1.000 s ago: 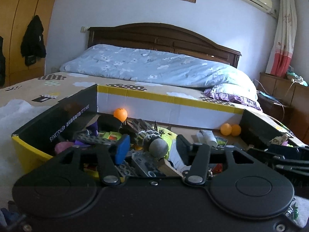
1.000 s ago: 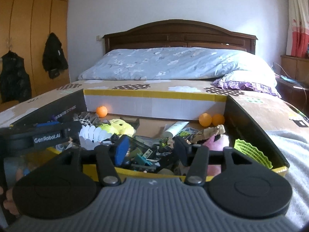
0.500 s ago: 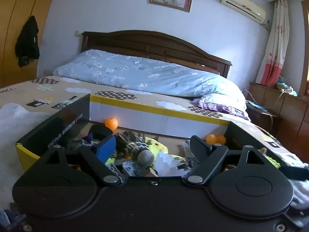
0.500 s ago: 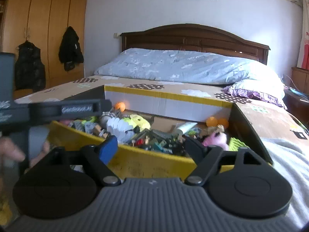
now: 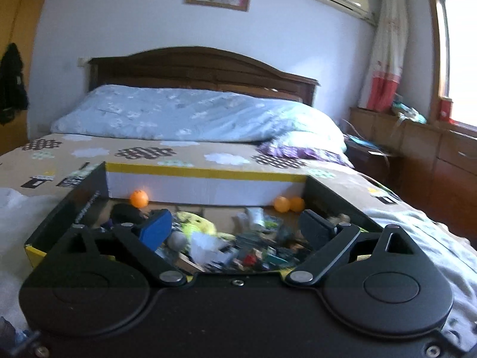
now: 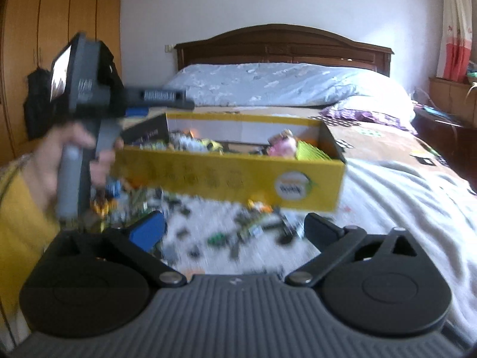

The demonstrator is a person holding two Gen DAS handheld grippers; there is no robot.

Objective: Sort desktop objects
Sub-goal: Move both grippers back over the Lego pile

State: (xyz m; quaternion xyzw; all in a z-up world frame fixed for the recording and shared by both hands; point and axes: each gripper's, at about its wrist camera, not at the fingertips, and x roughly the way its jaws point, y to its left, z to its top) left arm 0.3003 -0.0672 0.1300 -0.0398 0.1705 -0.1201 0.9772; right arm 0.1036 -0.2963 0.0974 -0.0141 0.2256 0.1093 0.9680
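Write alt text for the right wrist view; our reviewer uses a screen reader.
A yellow cardboard box full of small toys sits on a bed, more blurred pieces scattered on the white blanket before it. The right gripper is opening, empty; a hand holds the left gripper at left.

A home bedroom — bed (image 5: 190, 119), wardrobe (image 6: 59, 29), curtain (image 5: 384, 59).

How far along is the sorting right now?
Partly done: the yellow box already holds a heap of toys and three orange balls. Nothing is in hand; the left tongs and right tongs are both opening, empty. Left: the small pieces scattered on the blanket before the box.
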